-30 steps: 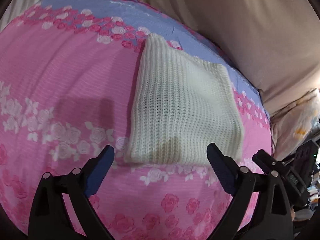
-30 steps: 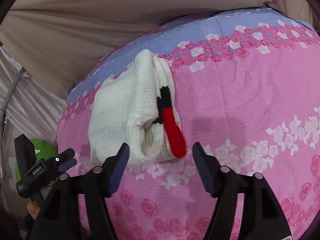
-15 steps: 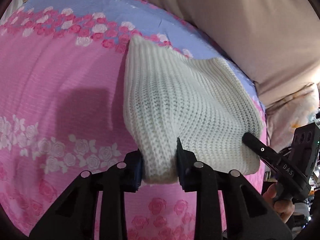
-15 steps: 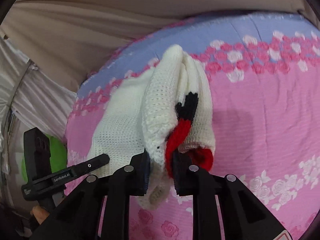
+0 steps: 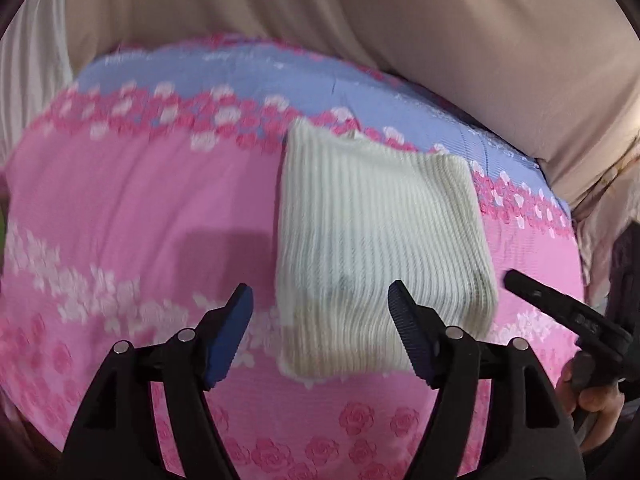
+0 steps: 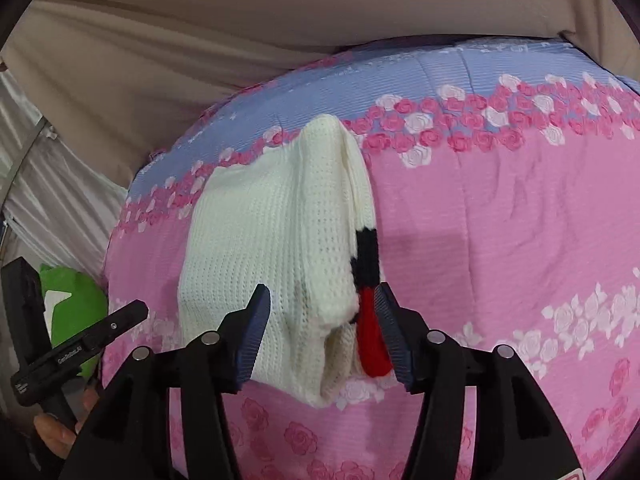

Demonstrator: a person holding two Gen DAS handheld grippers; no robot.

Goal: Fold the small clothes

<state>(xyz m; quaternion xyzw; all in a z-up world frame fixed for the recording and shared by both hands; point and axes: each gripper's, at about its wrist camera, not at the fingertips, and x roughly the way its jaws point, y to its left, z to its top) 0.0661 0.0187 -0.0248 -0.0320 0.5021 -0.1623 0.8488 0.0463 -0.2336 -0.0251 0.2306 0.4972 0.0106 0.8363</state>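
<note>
The folded white knit garment [image 5: 380,248] lies centre frame on the pink floral bedspread [image 5: 140,208]; left gripper [image 5: 320,336] and right gripper [image 6: 320,328] jaws are opening, pads clear; release step, judged; next, withdraw both.

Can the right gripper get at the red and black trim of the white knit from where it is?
Probably yes: the right gripper is opening, the red and black trim sits between its fingers, and nothing covers it.
</note>
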